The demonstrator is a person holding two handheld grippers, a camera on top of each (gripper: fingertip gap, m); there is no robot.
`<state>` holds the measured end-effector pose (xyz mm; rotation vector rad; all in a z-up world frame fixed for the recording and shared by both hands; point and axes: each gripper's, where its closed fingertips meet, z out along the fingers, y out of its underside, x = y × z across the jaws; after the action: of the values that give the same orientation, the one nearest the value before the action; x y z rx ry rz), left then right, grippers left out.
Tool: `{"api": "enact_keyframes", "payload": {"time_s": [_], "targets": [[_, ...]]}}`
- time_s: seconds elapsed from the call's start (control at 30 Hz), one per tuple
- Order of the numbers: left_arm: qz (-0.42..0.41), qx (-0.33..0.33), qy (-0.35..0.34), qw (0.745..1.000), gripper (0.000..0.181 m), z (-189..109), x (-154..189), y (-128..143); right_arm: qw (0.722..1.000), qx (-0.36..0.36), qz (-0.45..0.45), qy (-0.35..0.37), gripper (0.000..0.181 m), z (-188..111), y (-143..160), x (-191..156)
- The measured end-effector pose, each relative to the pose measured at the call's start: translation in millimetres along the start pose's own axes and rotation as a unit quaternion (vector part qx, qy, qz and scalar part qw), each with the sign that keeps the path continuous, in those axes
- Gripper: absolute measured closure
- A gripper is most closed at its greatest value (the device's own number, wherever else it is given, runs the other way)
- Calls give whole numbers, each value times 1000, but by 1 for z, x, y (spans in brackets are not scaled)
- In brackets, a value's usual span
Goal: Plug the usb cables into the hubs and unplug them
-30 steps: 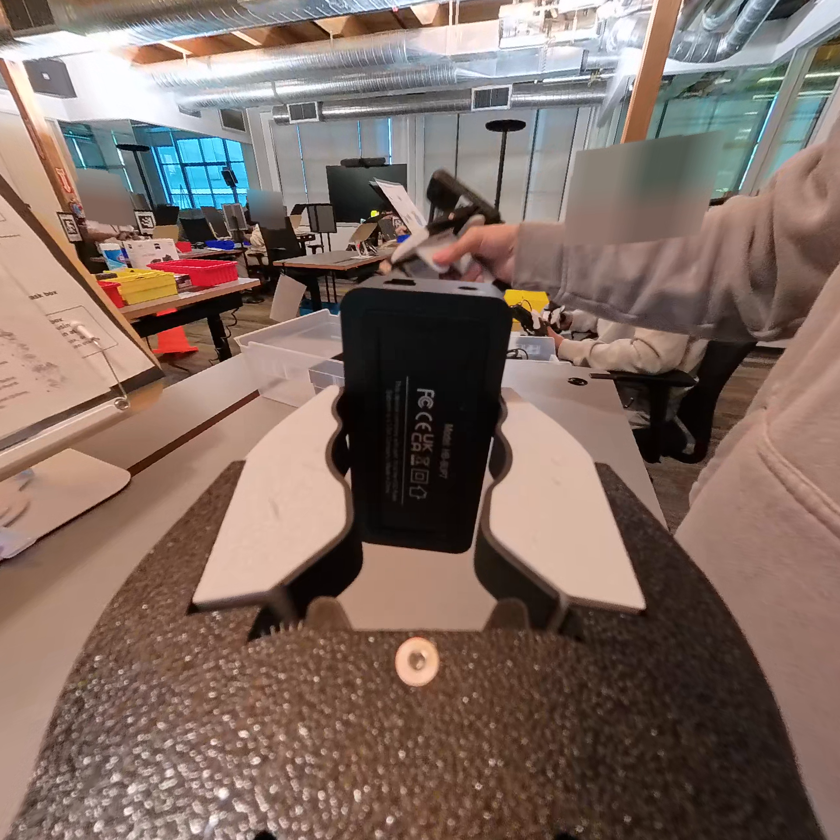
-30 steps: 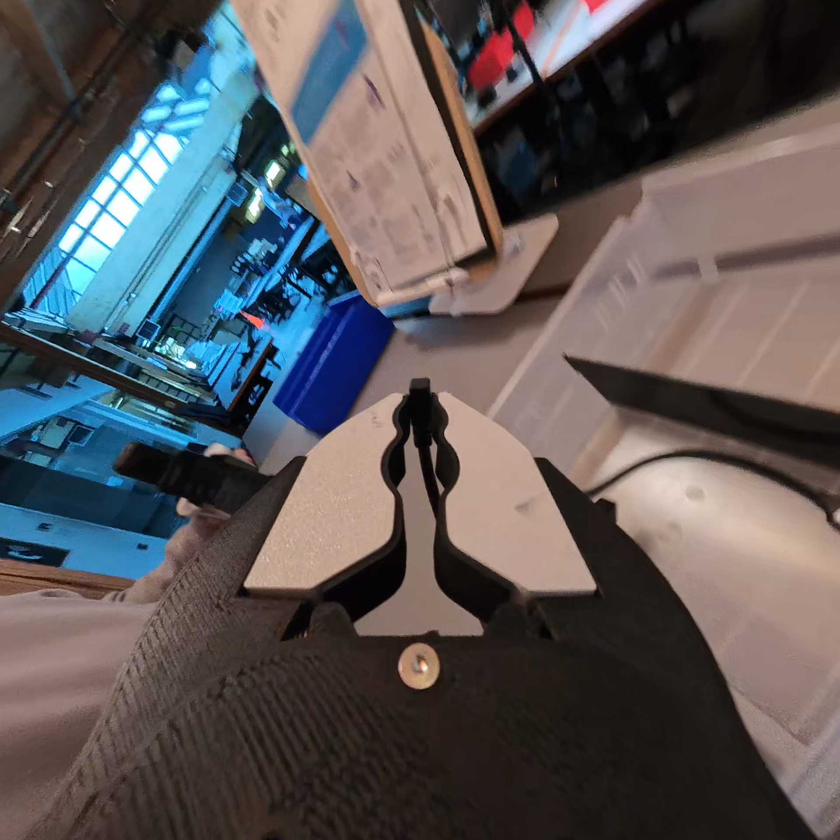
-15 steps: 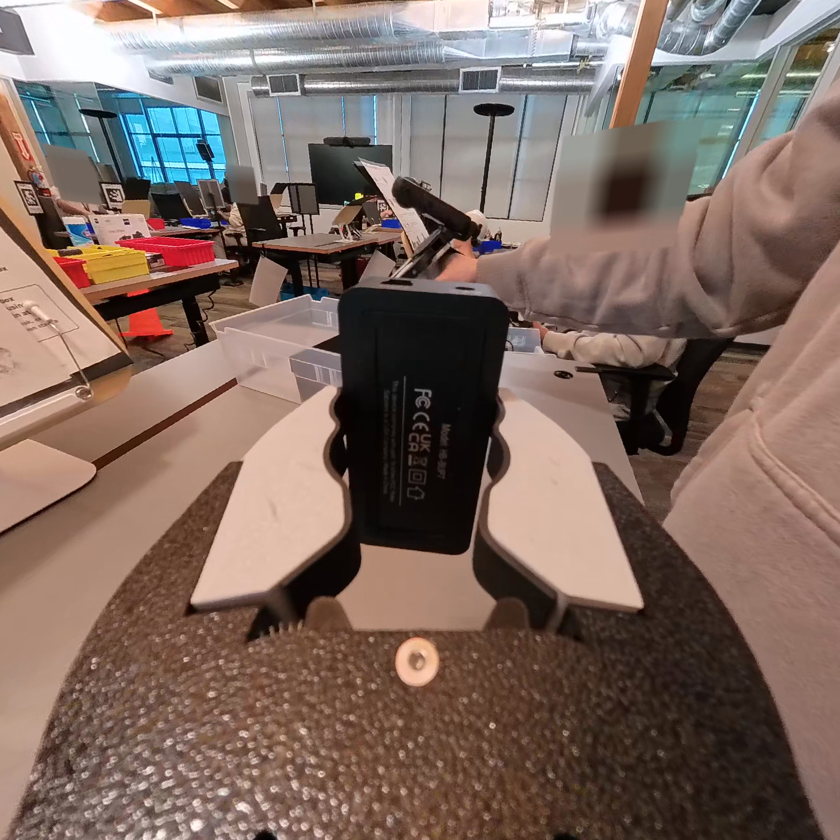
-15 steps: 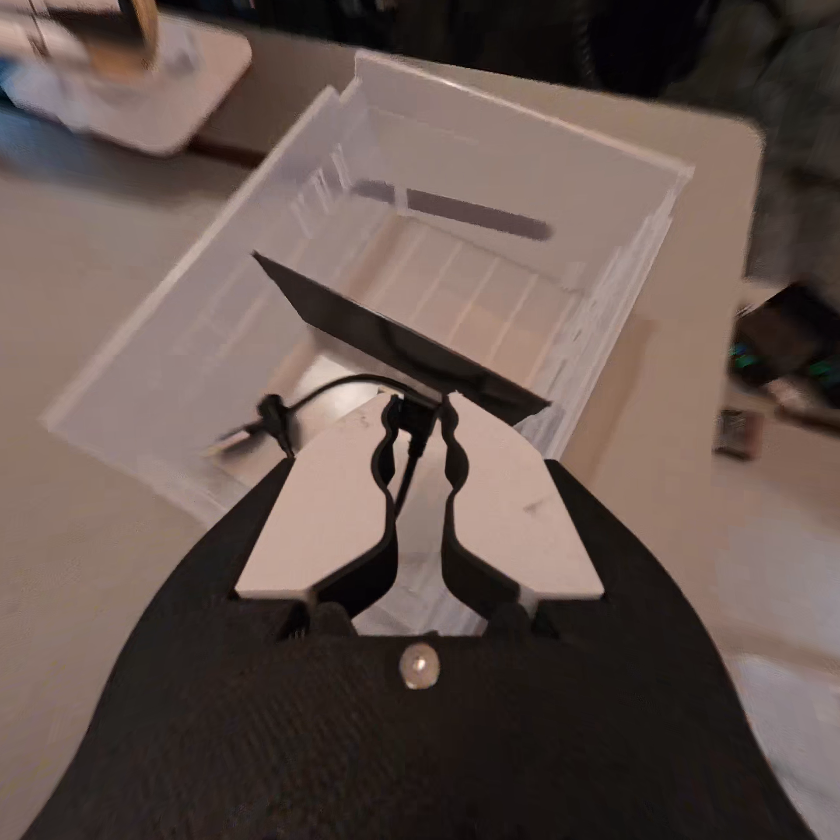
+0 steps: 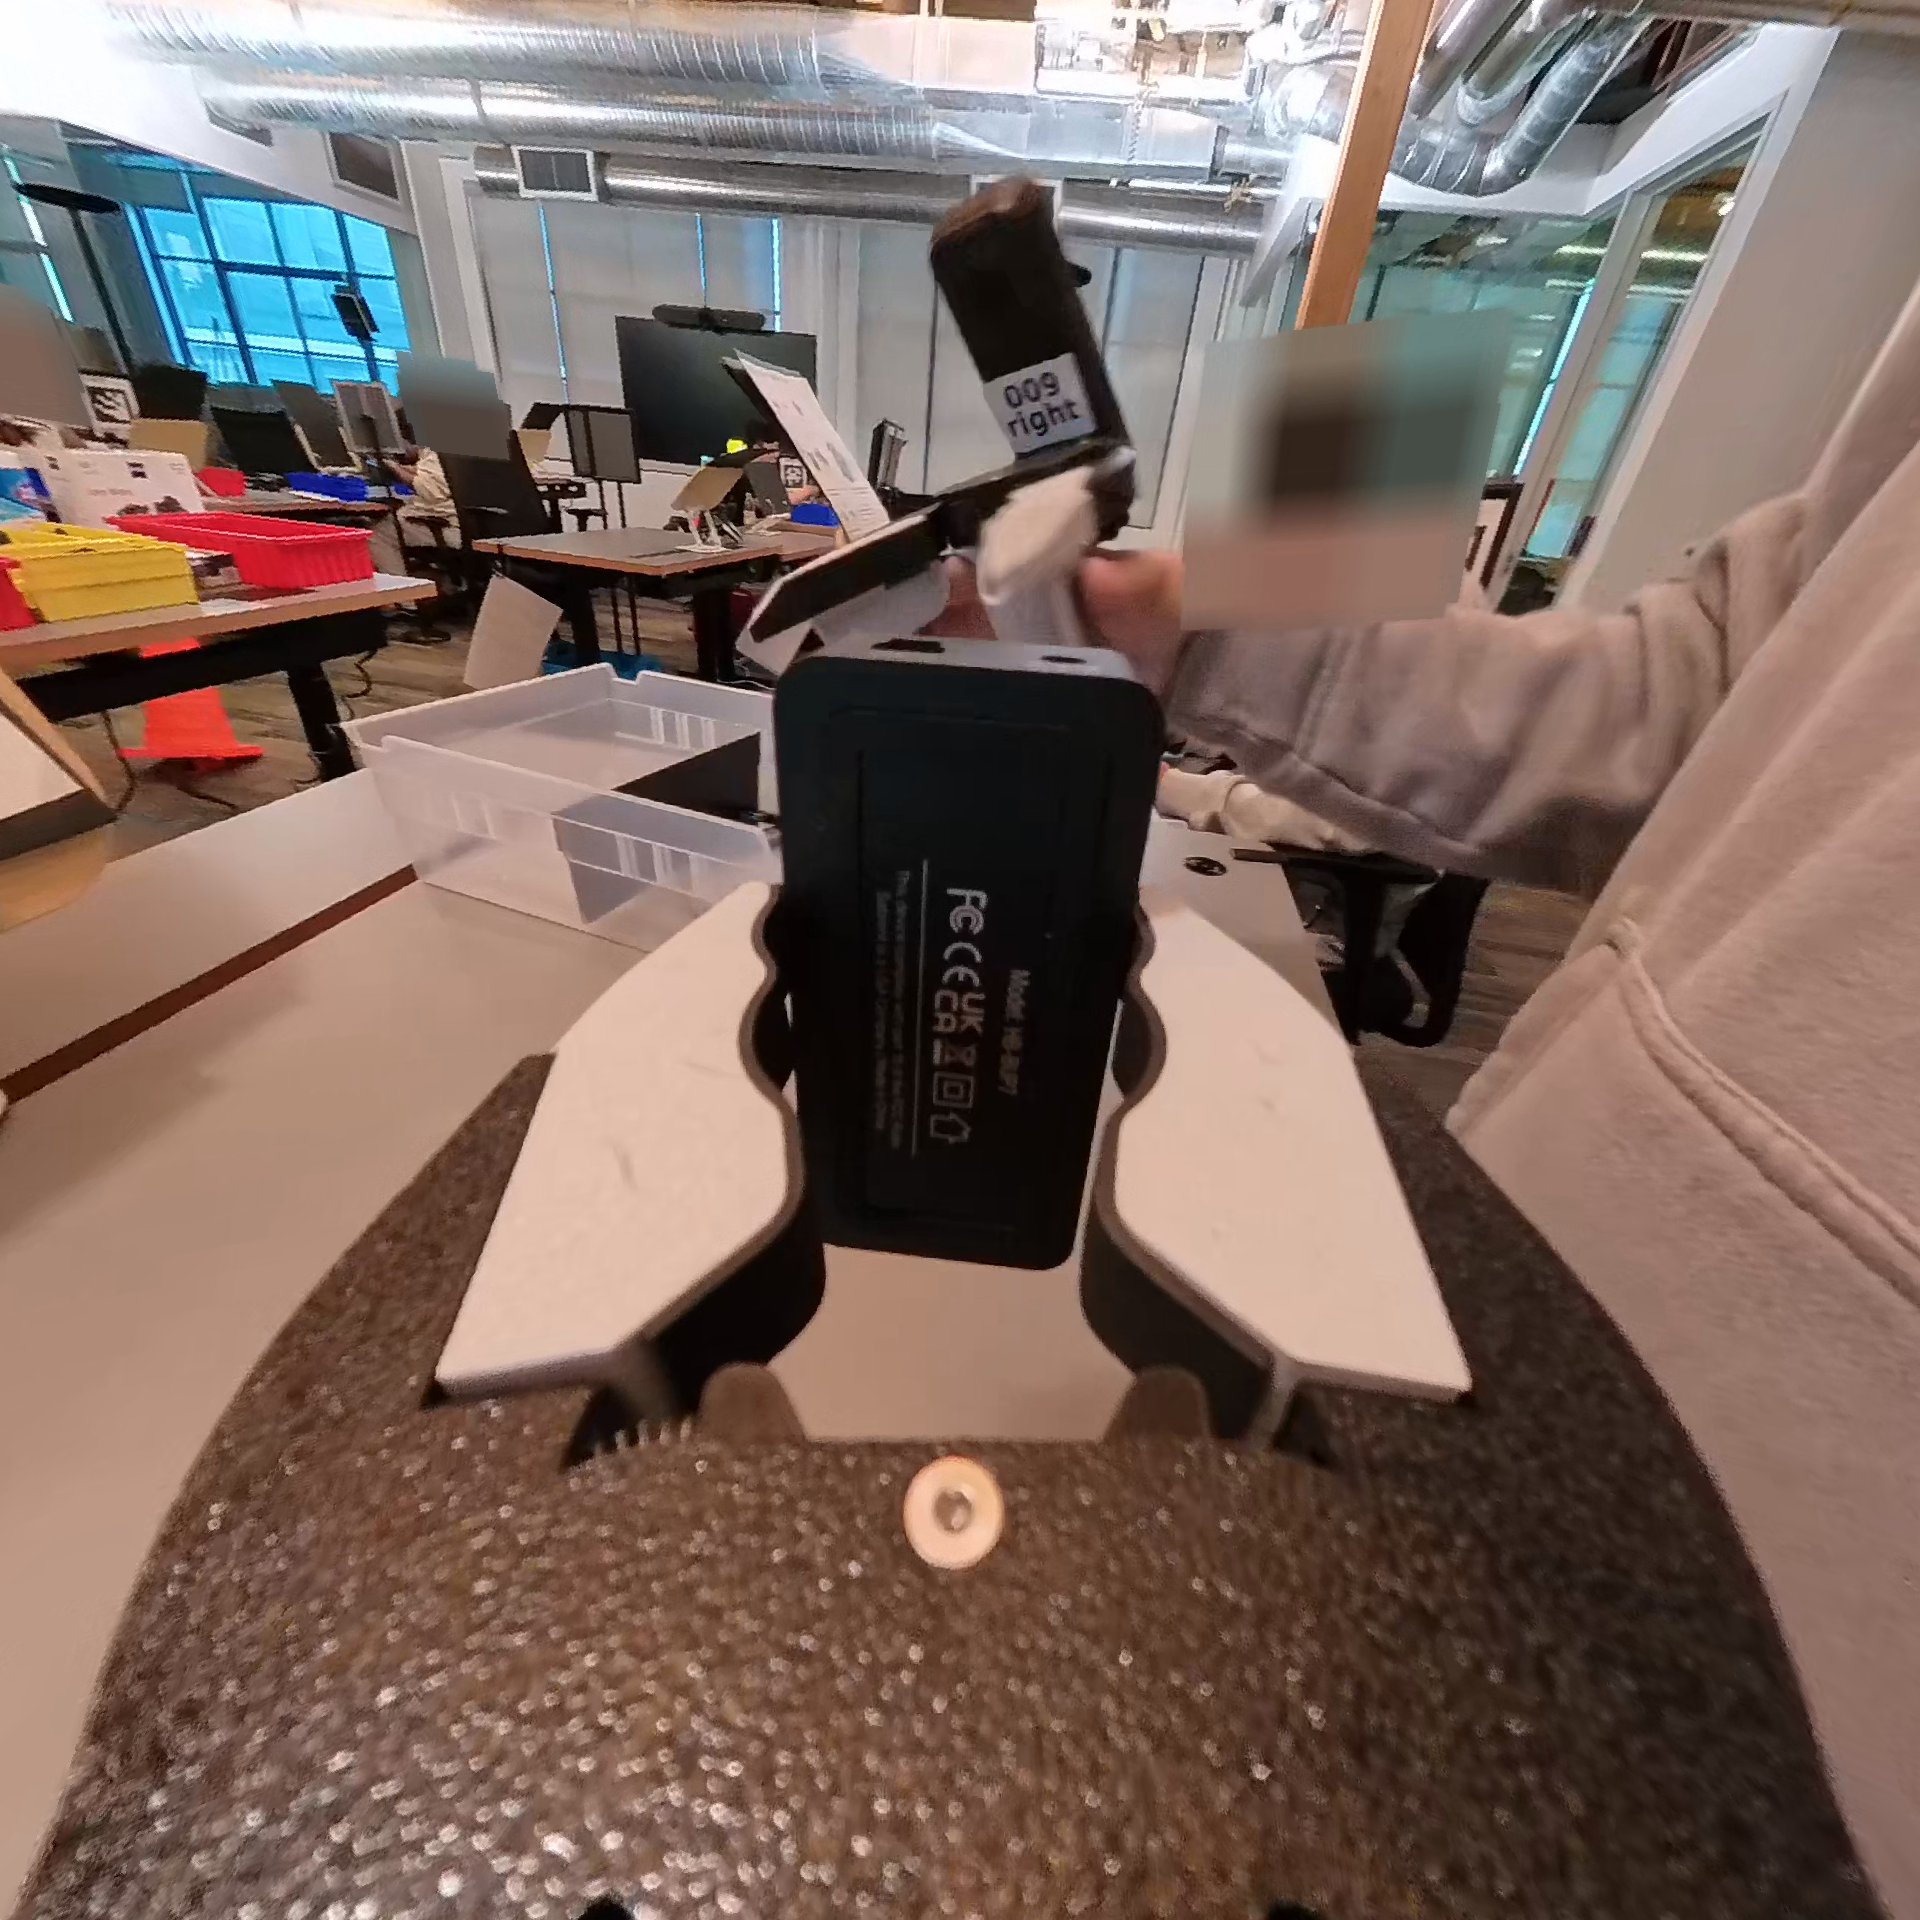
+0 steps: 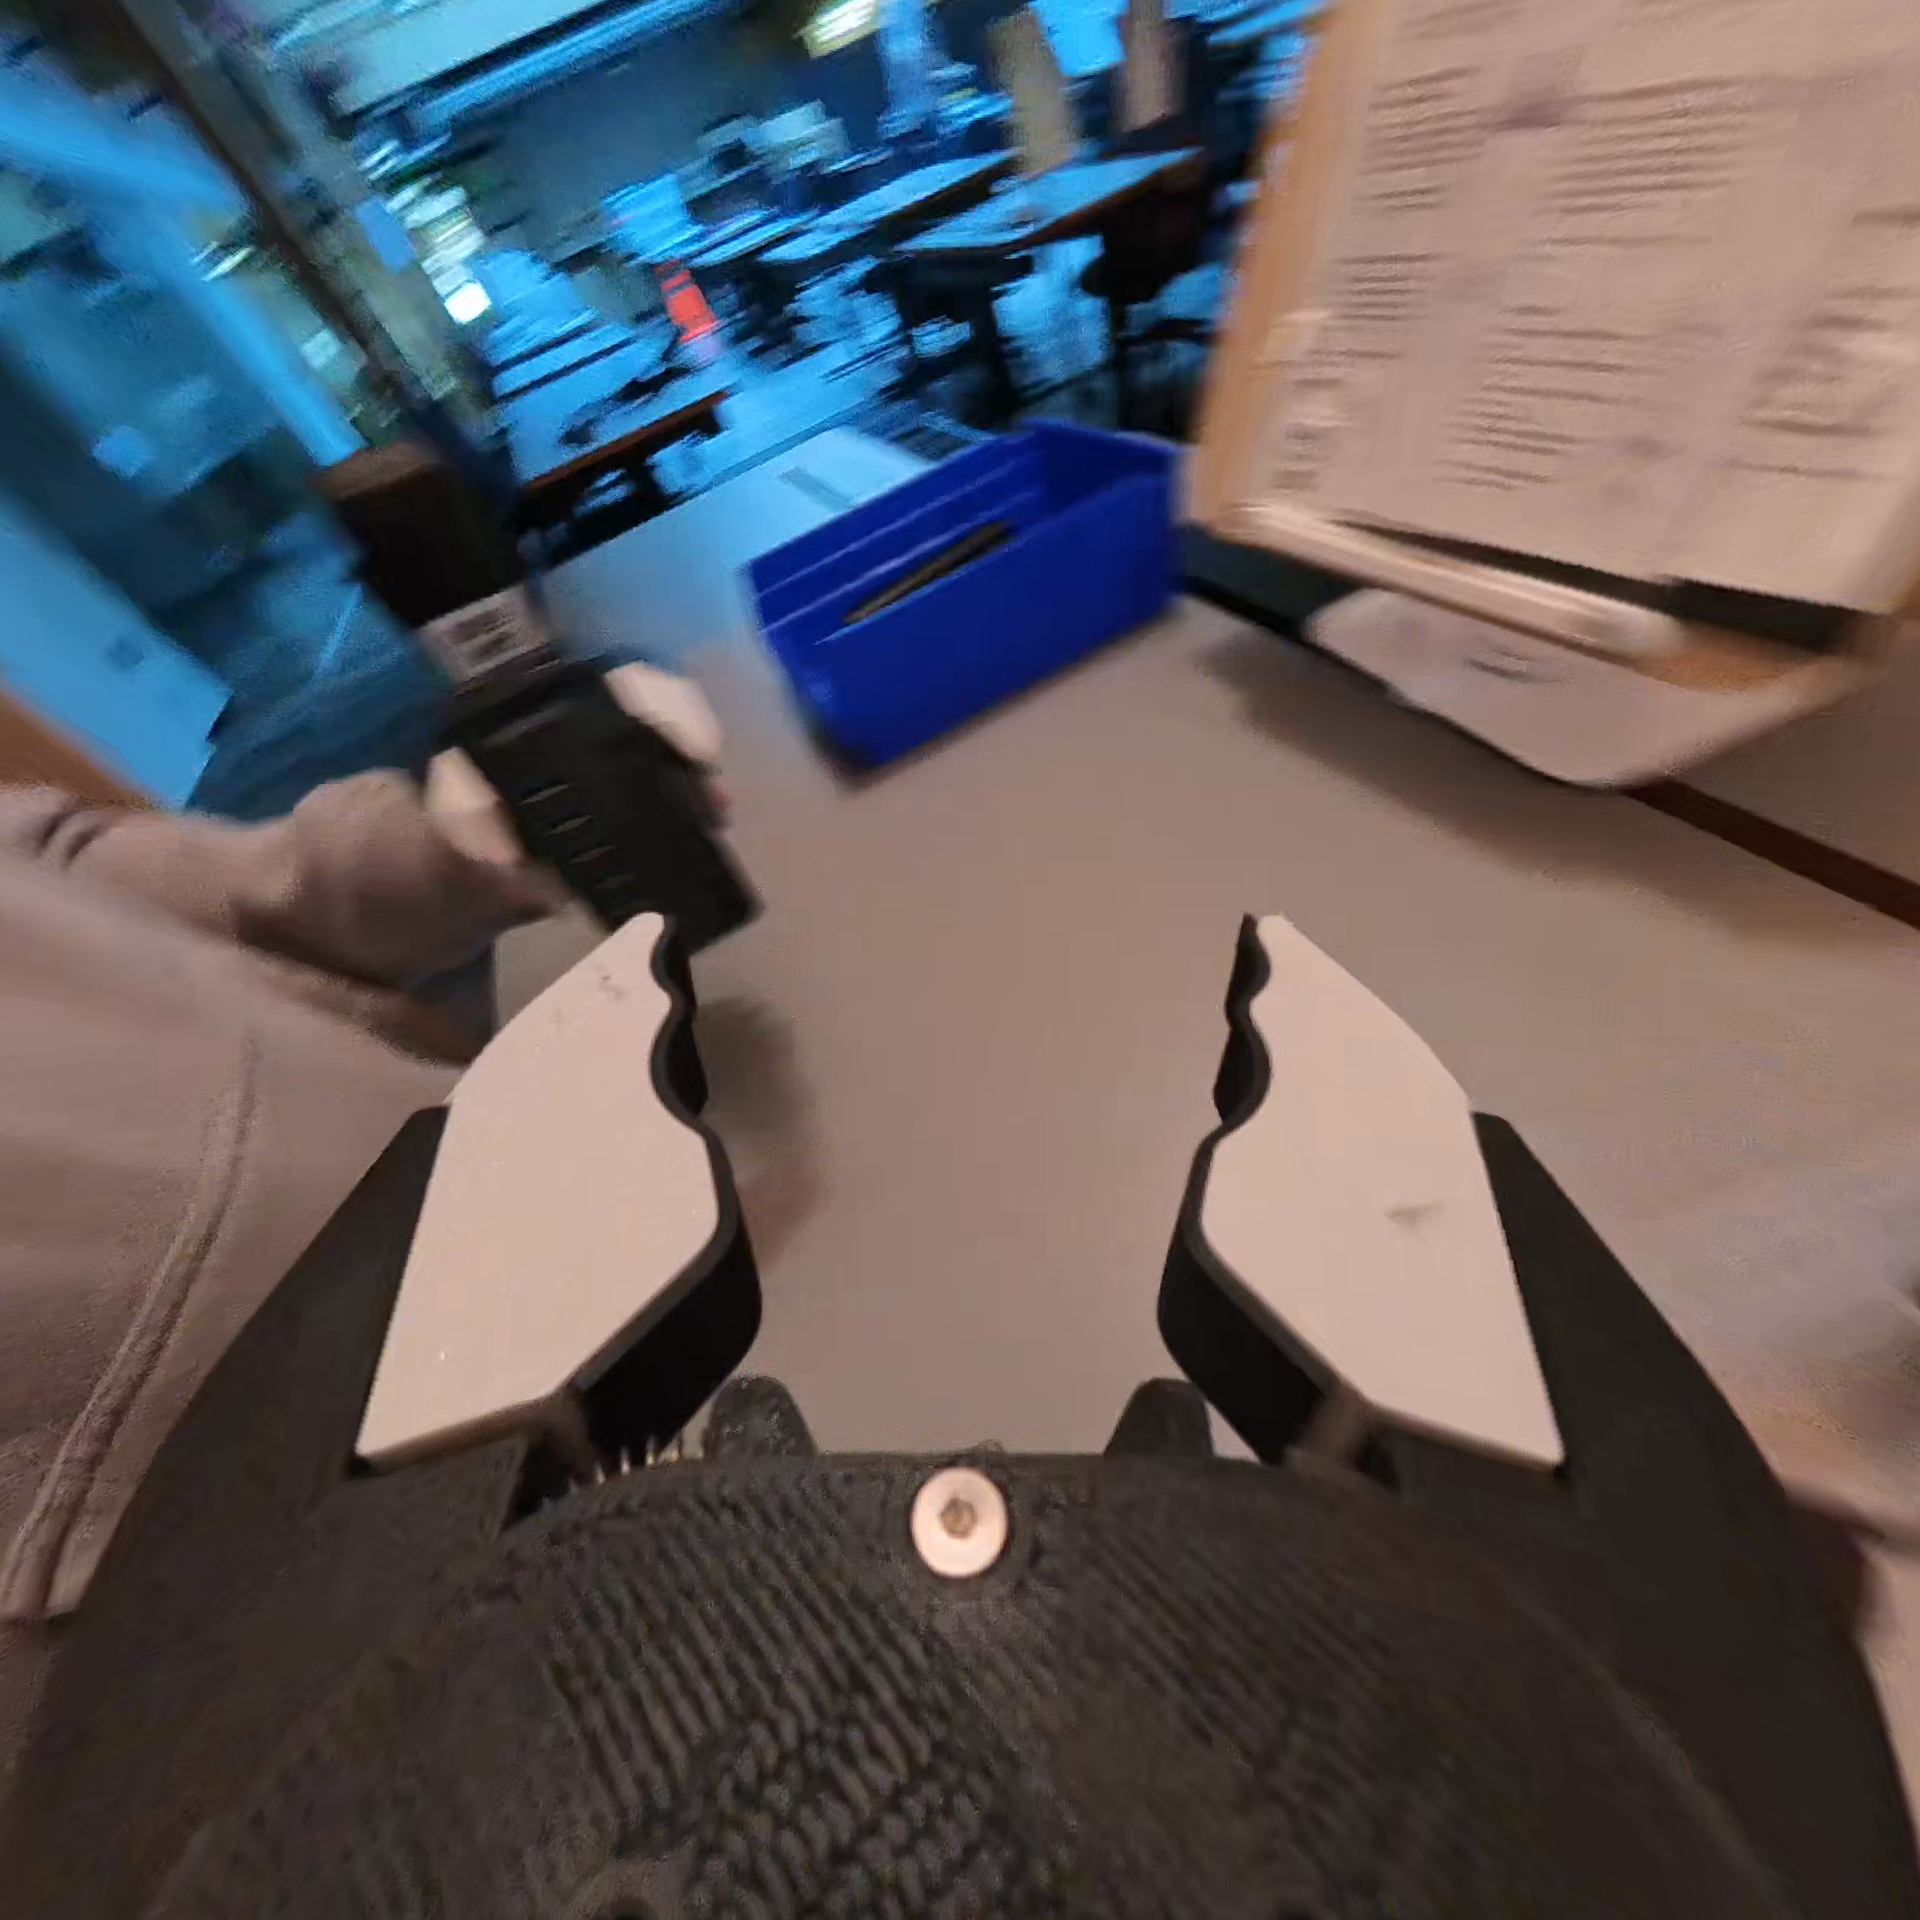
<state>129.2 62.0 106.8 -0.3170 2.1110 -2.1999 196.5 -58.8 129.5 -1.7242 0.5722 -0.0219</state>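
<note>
Bare table (image 6: pixel 1039 1039) ahead of my spread right gripper (image 6: pixel 961 940), nothing between its fingers. Blue bin (image 6: pixel 966 613) beyond, document stand (image 6: pixel 1558 665) to the right. On my left view, clear bin (image 5: pixel 540 769) blocks the far tabletop.

1. My left wrist feed is bright and even, lit by windows (image 5: pixel 260 301) at far left and ceiling lights, with barely any shadows.
2. It's sharp mid-frame, but fisheye bends the edges.
3. My right wrist feed is dimmer, blue-tinted, and motion-smeared; only the right claw (image 6: pixel 961 966) looks crisp, the blue bin (image 6: pixel 966 613) is soft.
</note>
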Motion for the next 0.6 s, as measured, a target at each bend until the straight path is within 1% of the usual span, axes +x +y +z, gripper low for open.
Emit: {"api": "enact_keyframes", "payload": {"time_s": [0.03, 0.1, 0.17, 0.23, 0.27, 0.33, 0.37, 0.5, 0.53, 0.6], "targets": [[-3, 0, 7, 1000, 122, 2, 2, 1, 999, -3, -30, -26, 85, 20, 2, -29], [-9, 1, 22, 1000, 122, 6, 6, 1, 995, 6, -86, -51, 94, 54, 3, -74], [-13, 13, 31, 999, 122, 9, 9, -2, 991, -5, -112, -70, 97, 78, 8, -100], [-10, 22, 40, 999, 122, 10, 12, -4, 990, -12, -109, -85, 98, 93, 10, -111], [-6, 24, 42, 999, 122, 10, 14, -5, 989, -6, -112, -96, 103, 96, 9, -116], [1, 22, 44, 999, 122, 10, 16, -4, 987, 2, -113, -115, 121, 99, 8, -124], [2, 22, 44, 999, 122, 9, 16, -3, 986, -3, -114, -120, 125, 99, 9, -125], [6, 23, 49, 999, 122, 8, 19, -3, 985, -18, -112, -130, 123, 105, 14, -130], [9, 15, 50, 999, 123, 9, 20, -1, 985, -17, -118, -125, 123, 107, 14, -130], [14, 4, 52, 999, 123, 10, 22, 3, 980, -42, -150, -120, 123, 107, 20, -131]]}}
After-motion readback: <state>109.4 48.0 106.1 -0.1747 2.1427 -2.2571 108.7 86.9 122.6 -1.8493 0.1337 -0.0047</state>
